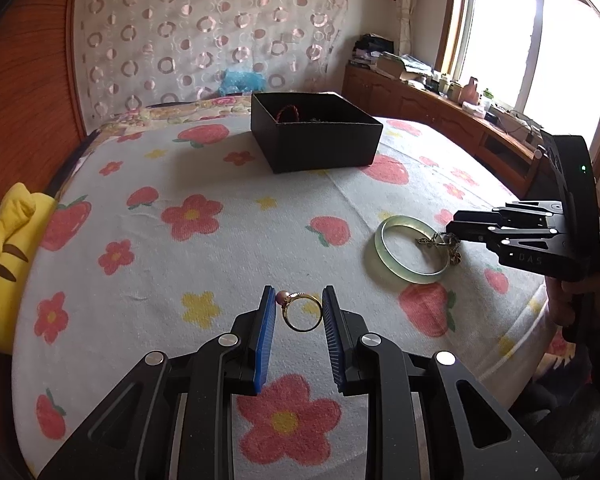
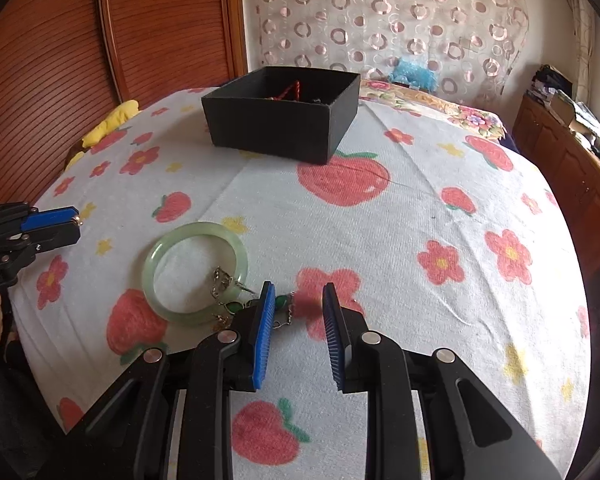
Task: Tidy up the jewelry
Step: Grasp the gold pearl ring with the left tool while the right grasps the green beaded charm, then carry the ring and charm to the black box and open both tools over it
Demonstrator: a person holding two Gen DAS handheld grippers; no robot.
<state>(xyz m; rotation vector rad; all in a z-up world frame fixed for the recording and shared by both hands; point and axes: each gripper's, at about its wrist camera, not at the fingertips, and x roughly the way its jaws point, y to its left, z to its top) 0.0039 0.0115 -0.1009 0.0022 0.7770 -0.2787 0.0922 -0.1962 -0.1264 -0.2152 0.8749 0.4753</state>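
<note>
A gold ring with a pink pearl (image 1: 300, 311) lies between the blue pads of my open left gripper (image 1: 299, 300); the pearl end is at the left pad. A pale green jade bangle (image 1: 410, 254) lies on the bed cover to the right, with a chain piece with green stones (image 2: 256, 305) across it. My right gripper (image 2: 298, 300) is open, with its left finger over the chain's end beside the bangle (image 2: 196, 272). The black box (image 1: 316, 130) stands further back with a red cord bracelet (image 2: 290, 90) inside.
A yellow plush (image 1: 8, 256) lies at the bed's left edge. A wooden headboard (image 2: 60, 60) stands behind it. A low wooden cabinet (image 1: 440, 108) with clutter runs under the window at the right.
</note>
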